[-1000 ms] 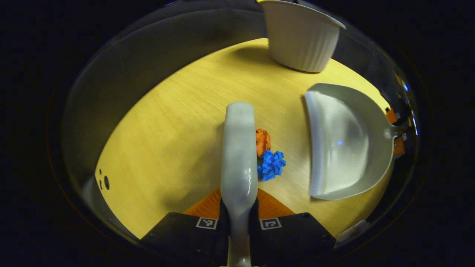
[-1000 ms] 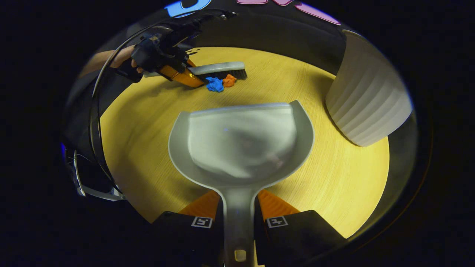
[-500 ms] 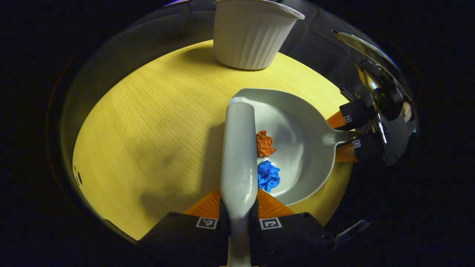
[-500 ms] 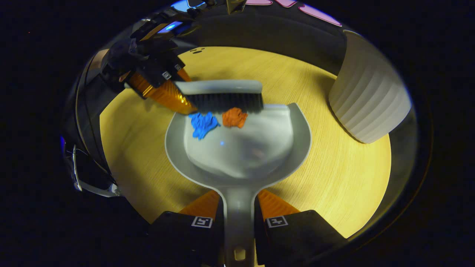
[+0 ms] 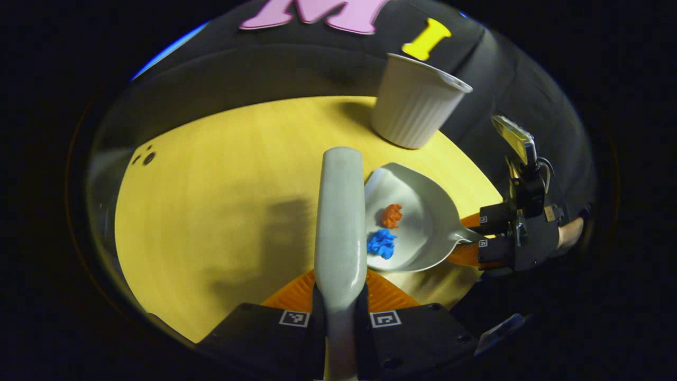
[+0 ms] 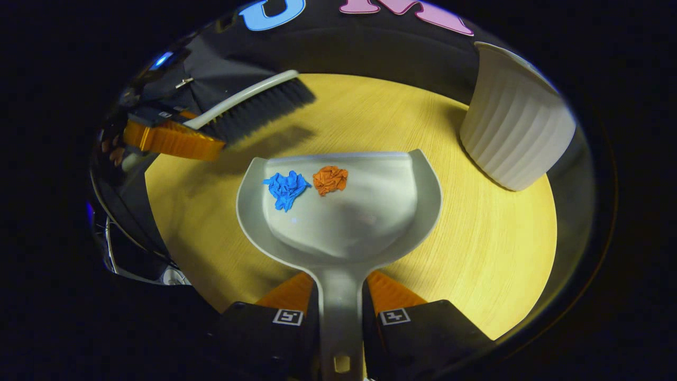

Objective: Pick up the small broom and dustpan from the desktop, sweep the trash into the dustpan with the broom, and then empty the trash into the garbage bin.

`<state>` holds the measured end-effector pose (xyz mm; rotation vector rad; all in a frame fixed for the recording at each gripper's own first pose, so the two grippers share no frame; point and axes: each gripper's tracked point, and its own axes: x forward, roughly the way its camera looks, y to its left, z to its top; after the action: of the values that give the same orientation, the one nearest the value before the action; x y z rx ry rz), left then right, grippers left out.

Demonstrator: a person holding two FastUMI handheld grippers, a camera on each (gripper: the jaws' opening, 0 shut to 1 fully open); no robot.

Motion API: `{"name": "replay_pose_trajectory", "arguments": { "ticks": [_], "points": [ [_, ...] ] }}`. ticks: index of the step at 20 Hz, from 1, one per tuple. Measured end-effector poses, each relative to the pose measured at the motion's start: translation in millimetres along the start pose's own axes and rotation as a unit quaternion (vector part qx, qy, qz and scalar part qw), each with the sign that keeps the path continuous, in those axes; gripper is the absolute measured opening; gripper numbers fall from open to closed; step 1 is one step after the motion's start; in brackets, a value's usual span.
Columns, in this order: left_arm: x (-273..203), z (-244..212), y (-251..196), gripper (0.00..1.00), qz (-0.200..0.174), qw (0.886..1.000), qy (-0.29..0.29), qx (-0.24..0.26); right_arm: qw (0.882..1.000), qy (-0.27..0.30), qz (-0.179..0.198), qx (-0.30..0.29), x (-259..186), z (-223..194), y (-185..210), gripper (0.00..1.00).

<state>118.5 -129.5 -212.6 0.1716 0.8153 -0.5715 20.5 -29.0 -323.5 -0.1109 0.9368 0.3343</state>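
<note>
Left tool [image 5: 340, 304] clamps the broom [image 5: 340, 211] – right tool [image 6: 341, 312] grips the dustpan [image 6: 338, 211] holding 2 paper scraps.

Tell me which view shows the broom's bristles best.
The right gripper view: the broom is side-on there, its dark bristles plain. The left gripper view gives the broom's grey back.

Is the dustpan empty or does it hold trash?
It holds trash: blue and orange paper wads lie inside the dustpan.
</note>
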Motion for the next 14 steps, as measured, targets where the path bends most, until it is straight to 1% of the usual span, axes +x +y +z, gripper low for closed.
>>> {"name": "replay_pose_trajectory", "arguments": {
  "ticks": [1, 2, 3, 5, 6, 8, 9, 10, 11, 14],
  "points": [
    [-2.5, -10.3, 10.7, 0.27, 0.010, 1.000, -0.006, -0.016, 1.000, -0.004, -0.003, -0.001, -0.6, 0.8, -1.8, 0.37],
    [-3.3, -20.3, 19.7, 0.27, 0.019, 0.999, -0.010, -0.031, 1.000, -0.007, -0.006, -0.002, -2.4, 0.4, -3.2, 0.34],
    [-3.1, -32.4, 32.5, 0.27, 0.030, 0.999, -0.015, -0.042, 1.000, -0.009, -0.007, -0.002, -4.3, 0.9, -4.1, 0.38],
    [7.1, -56.3, 63.4, 0.27, 0.058, 0.997, -0.013, -0.053, 1.000, -0.011, -0.007, 0.005, -6.9, 2.1, -3.9, 0.38],
    [11.3, -67.2, 76.1, 0.27, 0.062, 0.996, -0.009, -0.060, 1.000, -0.010, -0.009, 0.011, -8.6, 2.7, -2.4, 0.37],
    [16.0, -89.7, 91.6, 0.29, 0.060, 0.995, -0.002, -0.074, 0.999, -0.012, -0.019, 0.027, -13.4, 4.4, -1.0, 0.38],
    [20.0, -95.4, 92.1, 0.27, 0.060, 0.995, 0.000, -0.075, 0.999, -0.014, -0.024, 0.034, -17.0, 5.8, -1.5, 0.38],
    [18.8, -97.8, 91.3, 0.27, 0.060, 0.995, 0.002, -0.075, 0.999, -0.014, -0.028, 0.039, -20.2, 6.3, -1.6, 0.34],
    [10.9, -97.5, 80.7, 0.27, 0.059, 0.995, 0.001, -0.074, 0.999, -0.016, -0.034, 0.039, -24.1, 8.7, -3.6, 0.37],
    [0.2, -100.9, 68.3, 0.27, 0.056, 0.996, -0.001, -0.067, 0.998, -0.023, -0.057, 0.035, -32.3, 15.3, -13.6, 0.37]
  ]
}}
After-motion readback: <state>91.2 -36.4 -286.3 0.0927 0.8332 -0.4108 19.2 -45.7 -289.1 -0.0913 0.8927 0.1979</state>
